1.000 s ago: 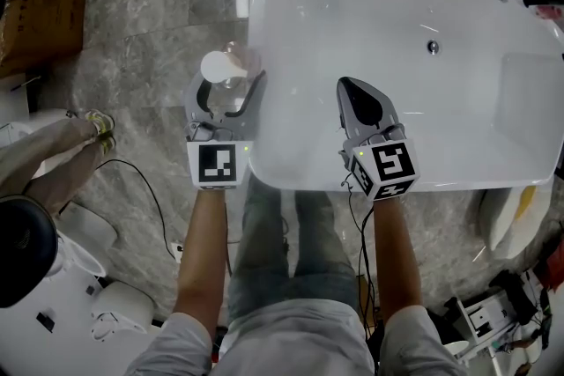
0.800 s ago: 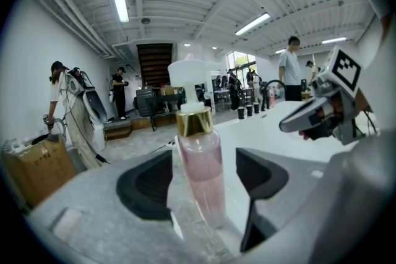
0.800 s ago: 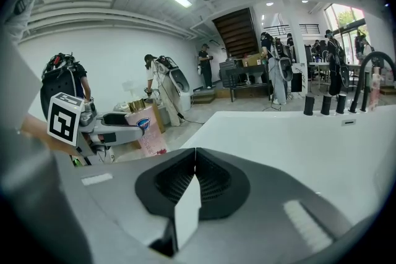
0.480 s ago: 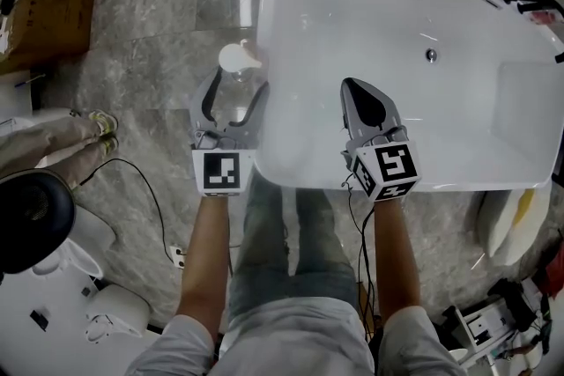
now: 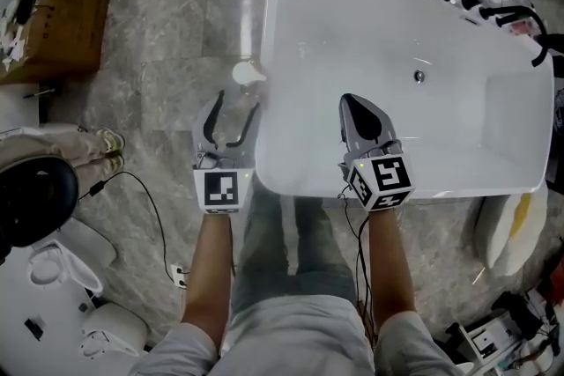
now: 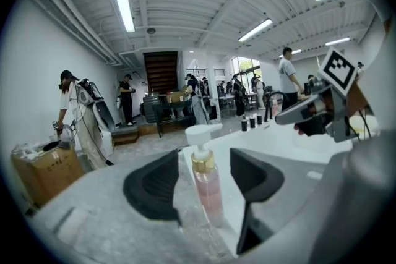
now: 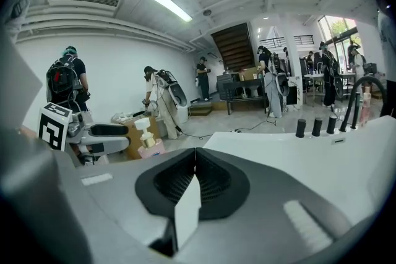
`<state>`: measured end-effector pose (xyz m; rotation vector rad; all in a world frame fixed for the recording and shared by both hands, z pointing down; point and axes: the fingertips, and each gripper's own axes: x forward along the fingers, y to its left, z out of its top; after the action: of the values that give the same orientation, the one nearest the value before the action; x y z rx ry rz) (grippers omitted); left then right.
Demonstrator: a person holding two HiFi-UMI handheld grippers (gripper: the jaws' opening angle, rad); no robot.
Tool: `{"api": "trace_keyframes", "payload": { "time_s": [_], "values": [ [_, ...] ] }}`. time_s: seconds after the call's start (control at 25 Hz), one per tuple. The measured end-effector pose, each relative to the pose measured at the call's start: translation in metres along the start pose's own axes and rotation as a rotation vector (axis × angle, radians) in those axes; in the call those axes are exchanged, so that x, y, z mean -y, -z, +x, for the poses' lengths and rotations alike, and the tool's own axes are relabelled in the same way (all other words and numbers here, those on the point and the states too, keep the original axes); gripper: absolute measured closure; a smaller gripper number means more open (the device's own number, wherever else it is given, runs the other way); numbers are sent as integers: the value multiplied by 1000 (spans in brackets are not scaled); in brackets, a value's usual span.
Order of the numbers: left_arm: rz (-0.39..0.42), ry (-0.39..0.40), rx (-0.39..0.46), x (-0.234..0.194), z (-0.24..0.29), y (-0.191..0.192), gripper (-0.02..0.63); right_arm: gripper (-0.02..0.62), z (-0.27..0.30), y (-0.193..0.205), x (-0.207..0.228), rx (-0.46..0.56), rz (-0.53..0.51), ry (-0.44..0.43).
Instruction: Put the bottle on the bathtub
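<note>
A brown cardboard box (image 5: 66,26) sits on the grey marble floor (image 5: 167,40) at the upper left. A black cable (image 5: 152,200) trails across the floor lower down.

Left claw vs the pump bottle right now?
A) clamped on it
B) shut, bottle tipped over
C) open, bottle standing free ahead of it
C: the left claw has its jaws apart, and the bottle stands upright just beyond their tips, touched by neither. The jaws have just been closing a little, with nothing between them.
</note>
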<state>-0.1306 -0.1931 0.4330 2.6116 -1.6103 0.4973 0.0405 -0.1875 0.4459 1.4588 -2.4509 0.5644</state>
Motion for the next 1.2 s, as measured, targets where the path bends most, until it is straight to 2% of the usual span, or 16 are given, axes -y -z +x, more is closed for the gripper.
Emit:
{"api": "trace_keyframes", "payload": {
  "time_s": [0.36, 0.72, 1.2],
  "values": [
    [17, -30, 14, -2, -36, -60, 464, 592, -55, -58, 3, 76, 22, 70],
    [8, -49, 72, 10, -60, -135, 607, 592, -125, -121, 13, 165, 15, 138],
    [32, -32, 156, 35, -81, -225, 609, 592, -195, -195, 25, 300, -6, 176]
  ]
}}
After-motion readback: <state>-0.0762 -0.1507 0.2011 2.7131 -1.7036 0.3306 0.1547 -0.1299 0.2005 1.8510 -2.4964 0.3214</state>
